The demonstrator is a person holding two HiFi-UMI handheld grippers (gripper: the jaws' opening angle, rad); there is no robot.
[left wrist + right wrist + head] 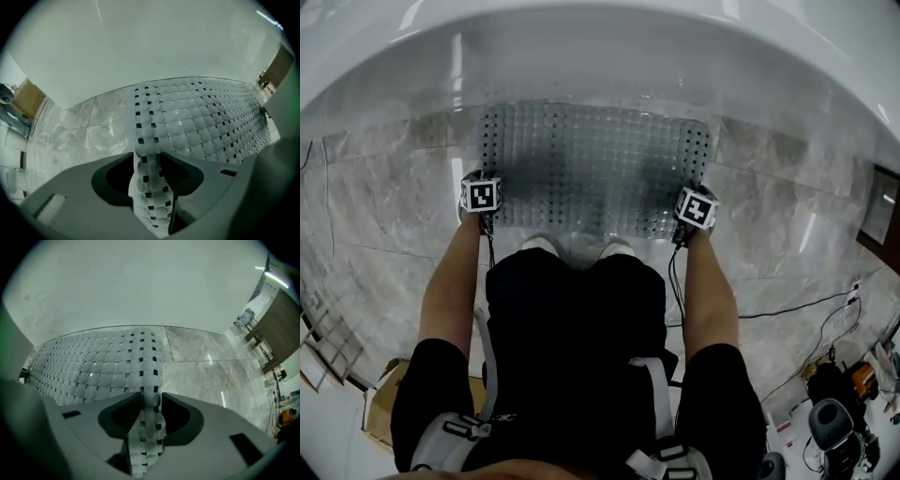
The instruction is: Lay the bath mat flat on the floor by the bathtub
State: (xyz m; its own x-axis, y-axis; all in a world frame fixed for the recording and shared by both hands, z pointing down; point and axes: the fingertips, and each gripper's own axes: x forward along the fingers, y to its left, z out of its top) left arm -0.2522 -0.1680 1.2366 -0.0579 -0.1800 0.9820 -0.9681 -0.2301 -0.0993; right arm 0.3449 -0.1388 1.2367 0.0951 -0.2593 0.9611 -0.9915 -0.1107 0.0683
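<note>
Grey marble-tile floor [384, 197] beside white bathtub [600, 37]. The translucent grey, perforated, nubbed rubber bath mat [595, 164] lies spread along the tub's base and looks flat. I'd expect it to be light, floppy and grippy rather than slick, not fragile, and best taken by the near corners. Left gripper [146, 171]: jaws parted, the corner fold stands loose between them. Right gripper [151, 413]: narrower gap, the fold fills it and looks slack rather than pinched.
</note>
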